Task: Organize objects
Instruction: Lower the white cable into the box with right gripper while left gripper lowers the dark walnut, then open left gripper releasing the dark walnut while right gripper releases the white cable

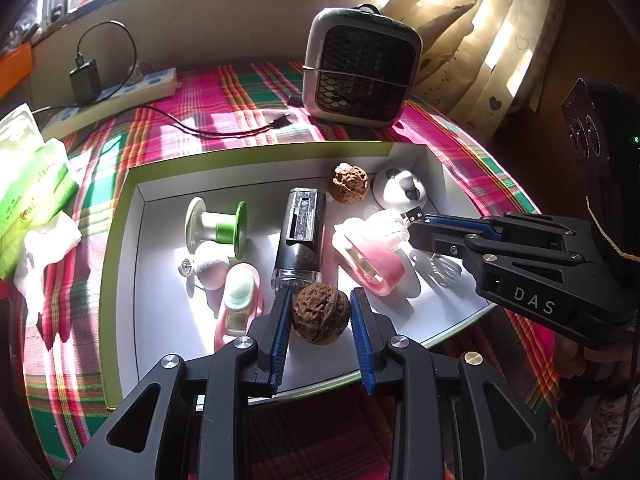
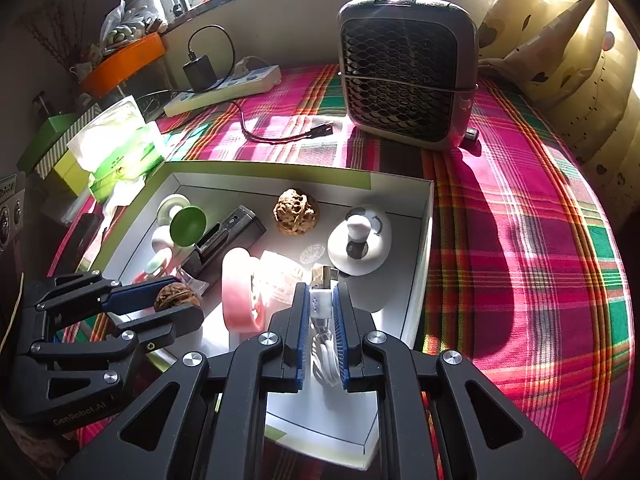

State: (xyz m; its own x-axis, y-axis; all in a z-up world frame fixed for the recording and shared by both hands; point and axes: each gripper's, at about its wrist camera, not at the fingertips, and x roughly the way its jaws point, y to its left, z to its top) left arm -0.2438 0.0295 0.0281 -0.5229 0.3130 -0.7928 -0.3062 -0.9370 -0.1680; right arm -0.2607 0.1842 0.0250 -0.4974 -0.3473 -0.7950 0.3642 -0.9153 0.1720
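Observation:
A white shallow box [image 1: 160, 320] [image 2: 416, 264] with a green rim lies on a plaid cloth and holds several small items. My left gripper [image 1: 320, 310] [image 2: 176, 300] is shut on a brown walnut [image 1: 320, 313] [image 2: 176, 296] near the box's front edge. My right gripper [image 2: 321, 300] [image 1: 416, 226] is shut on a white USB cable [image 2: 321, 304], its plug [image 1: 414, 213] sticking out past the fingertips and its coil [image 1: 442, 270] hanging below. A second walnut [image 1: 348, 182] [image 2: 296, 212] sits at the back of the box.
In the box: a green spool [image 1: 218, 226], a black rectangular device [image 1: 300, 236], a pink tape dispenser [image 1: 372, 248], a white round gadget [image 1: 400, 190], a pink-green case [image 1: 238, 300]. Behind stand a small heater [image 1: 360, 68], a power strip [image 1: 120, 92] and a tissue pack [image 1: 28, 196].

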